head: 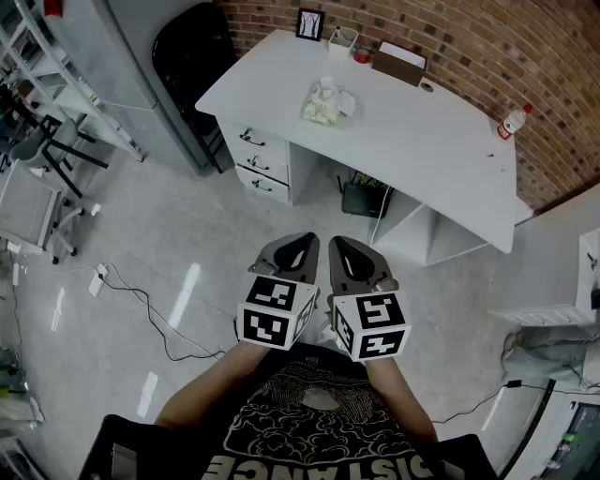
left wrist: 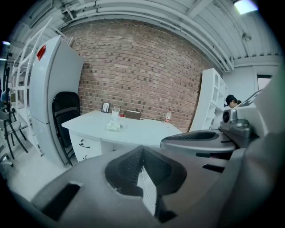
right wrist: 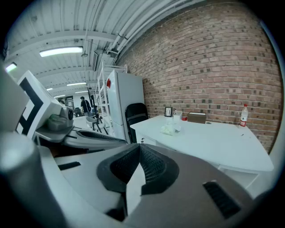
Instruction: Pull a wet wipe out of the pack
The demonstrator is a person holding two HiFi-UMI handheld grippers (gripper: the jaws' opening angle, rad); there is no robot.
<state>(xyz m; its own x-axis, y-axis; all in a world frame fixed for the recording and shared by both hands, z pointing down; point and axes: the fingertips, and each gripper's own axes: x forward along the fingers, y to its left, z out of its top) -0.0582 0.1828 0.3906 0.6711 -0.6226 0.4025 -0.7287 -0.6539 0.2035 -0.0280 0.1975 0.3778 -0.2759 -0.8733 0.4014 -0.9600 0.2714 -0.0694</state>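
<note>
My left gripper (head: 292, 251) and right gripper (head: 349, 255) are both pressed together on nothing, side by side close in front of me. The wet wipe pack (head: 324, 103) sits on the white desk (head: 441, 141), well off at twelve o'clock. I judge neither gripper nearer. Its long axis is too small to read.

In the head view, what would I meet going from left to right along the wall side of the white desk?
Picture frame → pale container → small red object → brown box → red-capped bottle.
</note>
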